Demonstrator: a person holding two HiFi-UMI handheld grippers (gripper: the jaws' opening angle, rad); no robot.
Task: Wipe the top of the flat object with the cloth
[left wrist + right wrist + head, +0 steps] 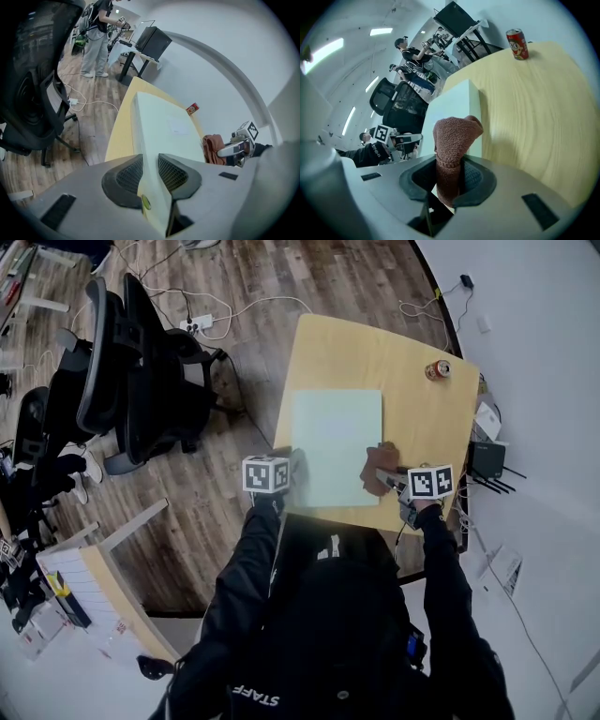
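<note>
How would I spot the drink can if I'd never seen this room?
Find the wooden table. Past the pale green board lying on it, near the far right corner, stands the can. It is the only small red cylinder, alone on bare wood.

A light wooden table (412,418) fills the upper centre of the head view; a pale green flat board (335,444) lies on its left half; a red can (438,369) stands near its upper right corner.
</note>
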